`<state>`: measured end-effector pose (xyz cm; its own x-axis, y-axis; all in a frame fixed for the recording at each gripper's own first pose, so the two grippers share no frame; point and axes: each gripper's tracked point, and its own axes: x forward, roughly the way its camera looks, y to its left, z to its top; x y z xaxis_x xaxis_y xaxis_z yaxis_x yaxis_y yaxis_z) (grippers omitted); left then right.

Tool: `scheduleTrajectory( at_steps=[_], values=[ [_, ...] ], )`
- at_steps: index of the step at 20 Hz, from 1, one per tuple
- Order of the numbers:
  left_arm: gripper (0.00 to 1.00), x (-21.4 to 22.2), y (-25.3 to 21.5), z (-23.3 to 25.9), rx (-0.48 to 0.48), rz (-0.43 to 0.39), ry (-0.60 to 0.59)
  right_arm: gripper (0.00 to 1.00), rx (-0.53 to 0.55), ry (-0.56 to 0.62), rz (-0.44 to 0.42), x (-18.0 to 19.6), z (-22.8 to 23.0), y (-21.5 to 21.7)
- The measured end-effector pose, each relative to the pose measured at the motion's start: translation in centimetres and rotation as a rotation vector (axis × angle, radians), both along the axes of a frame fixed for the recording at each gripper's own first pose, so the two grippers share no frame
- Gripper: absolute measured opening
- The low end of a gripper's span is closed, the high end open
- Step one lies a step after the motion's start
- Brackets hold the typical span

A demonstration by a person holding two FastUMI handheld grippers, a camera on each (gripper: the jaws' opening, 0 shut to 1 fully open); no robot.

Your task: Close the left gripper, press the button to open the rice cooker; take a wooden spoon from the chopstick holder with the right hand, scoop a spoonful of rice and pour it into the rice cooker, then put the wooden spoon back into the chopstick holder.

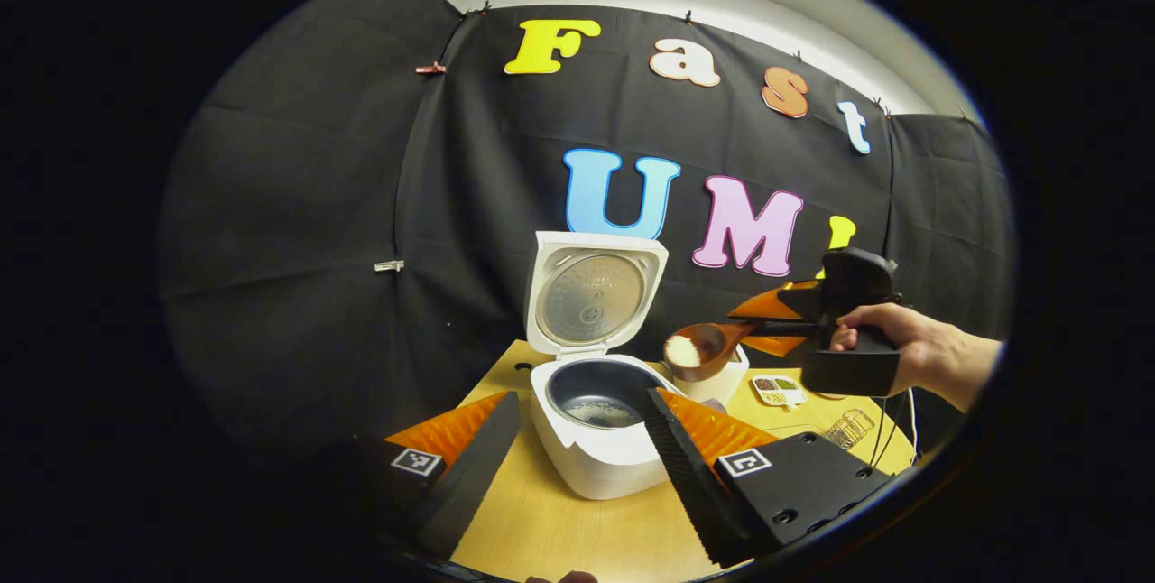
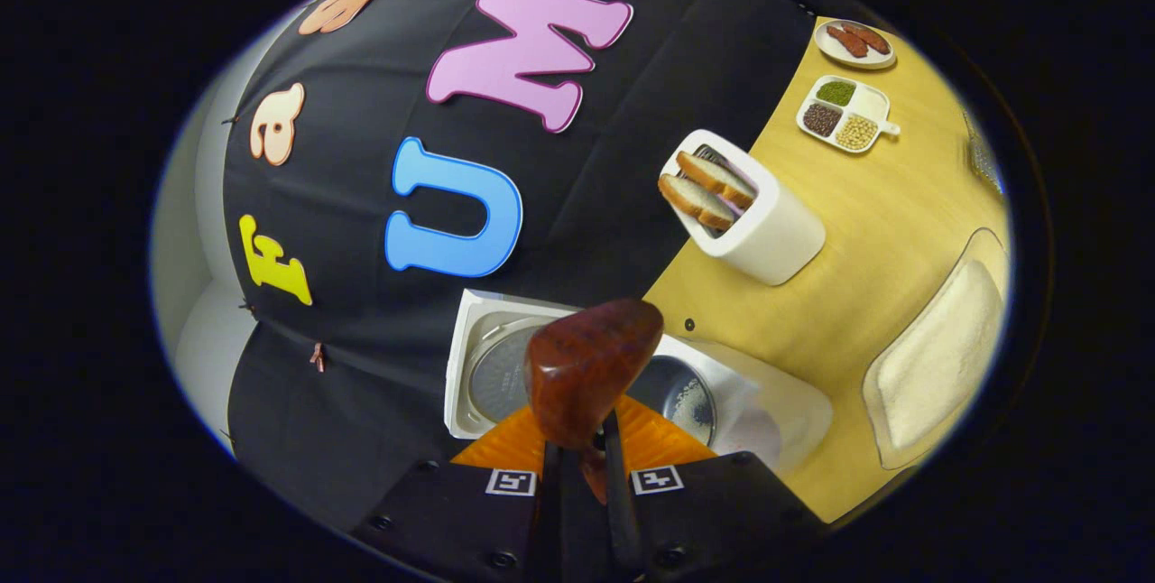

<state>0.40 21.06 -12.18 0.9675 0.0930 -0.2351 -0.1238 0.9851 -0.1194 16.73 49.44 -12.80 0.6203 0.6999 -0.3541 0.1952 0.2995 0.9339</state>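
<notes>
The right tongs [image 2: 577,466] grip the rice-loaded wooden spoon [image 1: 702,350] beside the open rice cooker [image 1: 600,402], so pouring requires moving it over the pot and tipping, while the left tongs [image 1: 577,461] stand open.

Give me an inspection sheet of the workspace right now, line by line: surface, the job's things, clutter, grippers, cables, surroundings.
Surface: wooden table.
Job's things: rice cooker lid up, some rice in the pot; wooden spoon with rice in its bowl, beside the cooker; rice tray.
Clutter: toaster with two bread slices; divided dish of beans; small plate; wire rack.
Grippers: left gripper open, holding nothing; right gripper shut on the spoon handle, held by a hand.
Cables: thin cables at the table's edge.
Surroundings: black cloth wall.
</notes>
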Motion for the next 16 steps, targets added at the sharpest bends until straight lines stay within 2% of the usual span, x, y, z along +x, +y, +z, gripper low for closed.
scheduleTrajectory(
  at_steps=[3, 7, 16],
  values=[
    [0.96, 0.1, 0.9, -0.5, -0.008, 0.014, 0.012, 0.24, -0.081, -0.068, 0.041, 0.4, -1.3, 4.0],
    [0.96, 0.0, 2.3, -1.0, -0.017, 0.042, 0.029, 0.23, -0.247, -0.21, 0.135, 0.0, -3.0, 7.5],
    [0.96, -0.7, 3.2, -2.8, -0.059, 0.08, 0.062, 0.23, -0.485, -0.458, 0.231, 1.5, -4.6, 8.9]
  ],
)
